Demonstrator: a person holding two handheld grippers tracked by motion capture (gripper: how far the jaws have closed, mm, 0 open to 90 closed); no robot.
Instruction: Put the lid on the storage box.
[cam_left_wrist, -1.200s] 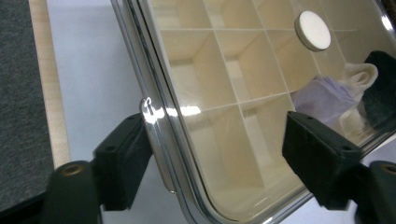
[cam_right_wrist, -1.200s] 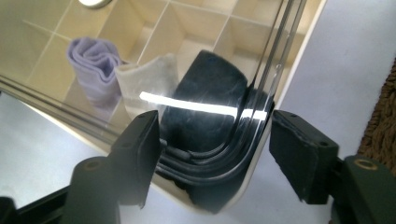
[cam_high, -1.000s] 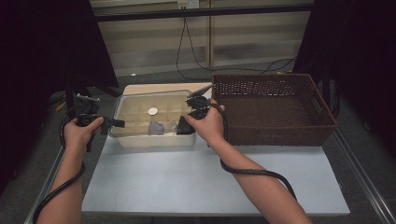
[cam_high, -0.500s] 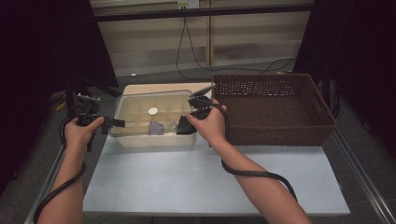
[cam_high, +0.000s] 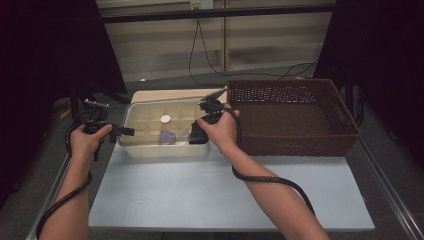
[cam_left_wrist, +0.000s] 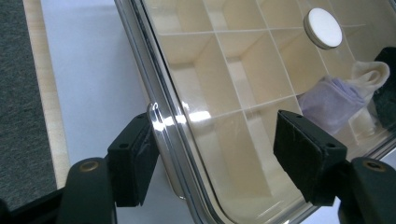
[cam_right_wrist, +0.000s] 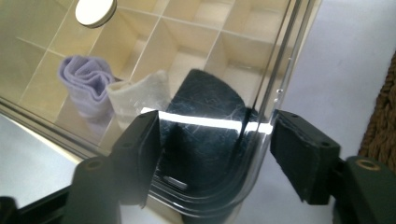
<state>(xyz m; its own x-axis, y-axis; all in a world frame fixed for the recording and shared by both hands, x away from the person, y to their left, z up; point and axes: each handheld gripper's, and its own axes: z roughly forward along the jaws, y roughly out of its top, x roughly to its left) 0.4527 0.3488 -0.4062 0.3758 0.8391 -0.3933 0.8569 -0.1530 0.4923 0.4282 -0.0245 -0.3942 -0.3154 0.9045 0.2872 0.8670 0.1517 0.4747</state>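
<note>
A cream divided box (cam_high: 165, 149) under a clear lid (cam_high: 147, 112) sits at the table's back left. Through the lid I see a white disc (cam_left_wrist: 323, 28), a purple cloth (cam_right_wrist: 86, 84), a cream cloth (cam_right_wrist: 140, 93) and a black item (cam_right_wrist: 205, 121). My left gripper (cam_left_wrist: 217, 144) straddles the lid's left rim; its jaws have just been closing, one pad touching the rim's lip and the other over the lid. My right gripper (cam_right_wrist: 212, 144) straddles the lid's near right corner, with a pad on each side and no clear press. In the high view, the left gripper (cam_high: 127, 131) and right gripper (cam_high: 200, 129) flank the box.
A large brown wicker basket (cam_high: 295, 145) stands just right of the box, close to my right hand. The pale table (cam_high: 210, 190) stretches toward me in front of both. A wooden board (cam_high: 165, 94) lies under the box's far side.
</note>
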